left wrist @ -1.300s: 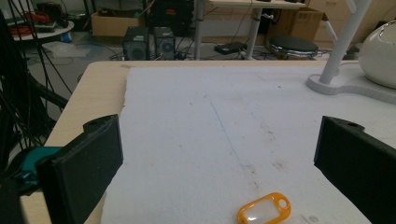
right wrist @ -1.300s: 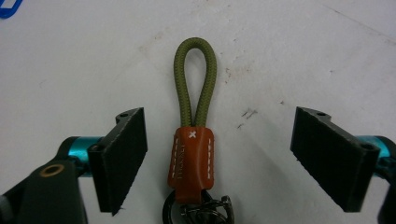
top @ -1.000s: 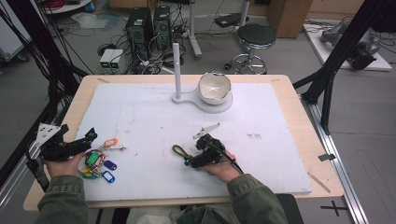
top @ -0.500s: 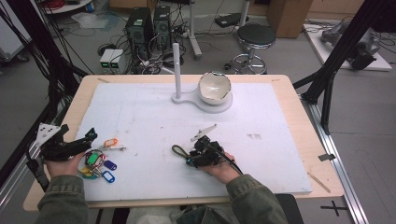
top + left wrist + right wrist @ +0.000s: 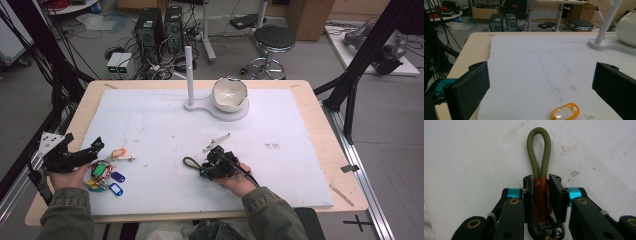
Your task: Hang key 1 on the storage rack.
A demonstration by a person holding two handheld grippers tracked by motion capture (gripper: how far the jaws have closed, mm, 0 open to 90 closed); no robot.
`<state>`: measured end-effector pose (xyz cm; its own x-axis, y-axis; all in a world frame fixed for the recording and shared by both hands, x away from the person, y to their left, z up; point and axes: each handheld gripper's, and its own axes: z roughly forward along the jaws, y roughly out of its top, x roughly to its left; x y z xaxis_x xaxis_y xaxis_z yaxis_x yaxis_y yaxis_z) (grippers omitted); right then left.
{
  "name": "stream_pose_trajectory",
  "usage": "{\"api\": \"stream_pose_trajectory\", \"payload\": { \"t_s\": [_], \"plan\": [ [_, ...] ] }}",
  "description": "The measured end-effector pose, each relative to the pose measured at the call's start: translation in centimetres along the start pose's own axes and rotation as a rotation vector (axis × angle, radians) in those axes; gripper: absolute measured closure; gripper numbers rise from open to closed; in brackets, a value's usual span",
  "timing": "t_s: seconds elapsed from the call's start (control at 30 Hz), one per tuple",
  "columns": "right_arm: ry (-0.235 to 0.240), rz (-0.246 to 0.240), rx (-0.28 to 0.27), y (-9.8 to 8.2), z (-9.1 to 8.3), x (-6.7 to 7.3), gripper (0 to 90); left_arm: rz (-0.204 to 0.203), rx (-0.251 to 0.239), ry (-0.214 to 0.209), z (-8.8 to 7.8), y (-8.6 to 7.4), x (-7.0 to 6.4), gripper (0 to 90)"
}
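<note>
Right gripper (image 5: 541, 192) has just been closing its jaws, and they now pinch the brown leather tab of a key strap (image 5: 540, 195) between the pads; the strap's olive cord loop (image 5: 539, 150) sticks out past the jaw tips and lies on the white mat (image 5: 474, 157). Metal rings of the strap sit below the tab, between the jaw arms. From above, this gripper (image 5: 202, 167) rests on the mat near the front middle of the table, the loop (image 5: 190, 162) pointing left. Left gripper (image 5: 97, 147) sits at the front left edge with its jaws spread wide and nothing between them, just beside a bunch of coloured key tags (image 5: 106, 175). An orange tag (image 5: 565, 111) lies just ahead of it
</note>
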<state>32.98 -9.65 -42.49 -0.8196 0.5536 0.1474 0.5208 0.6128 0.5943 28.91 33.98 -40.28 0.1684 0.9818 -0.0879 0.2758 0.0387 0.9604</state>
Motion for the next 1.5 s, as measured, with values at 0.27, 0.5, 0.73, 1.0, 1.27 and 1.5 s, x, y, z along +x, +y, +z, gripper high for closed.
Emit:
{"api": "stream_pose_trajectory", "payload": {
  "t_s": [0.27,0.5,0.73,1.0,1.27,1.5],
  "plan": [
    [0.026,0.023,-0.029,0.1,-0.5,-0.3,74.9,0.0,-0.001,0.0,0.0,0.0,0.0,1.7],
    [0.052,0.047,-0.045,0.2,-1.0,-0.6,74.9,0.0,-0.001,0.001,0.0,0.0,0.0,1.7],
    [0.074,0.113,-0.074,0.3,-1.8,-1.3,74.8,-0.001,-0.001,0.001,-0.1,0.0,0.0,1.7],
    [0.096,0.175,-0.121,0.3,-2.8,-2.3,74.8,0.0,-0.003,0.0,-0.1,0.0,0.0,1.7],
    [0.096,0.212,-0.169,0.9,-4.4,-3.2,74.8,-0.001,-0.004,0.0,-0.1,0.0,0.0,1.7],
    [0.09,0.247,-0.205,1.4,-5.6,-4.2,74.8,0.001,-0.003,-0.003,-0.1,0.0,-0.1,1.7]
  ]
}}
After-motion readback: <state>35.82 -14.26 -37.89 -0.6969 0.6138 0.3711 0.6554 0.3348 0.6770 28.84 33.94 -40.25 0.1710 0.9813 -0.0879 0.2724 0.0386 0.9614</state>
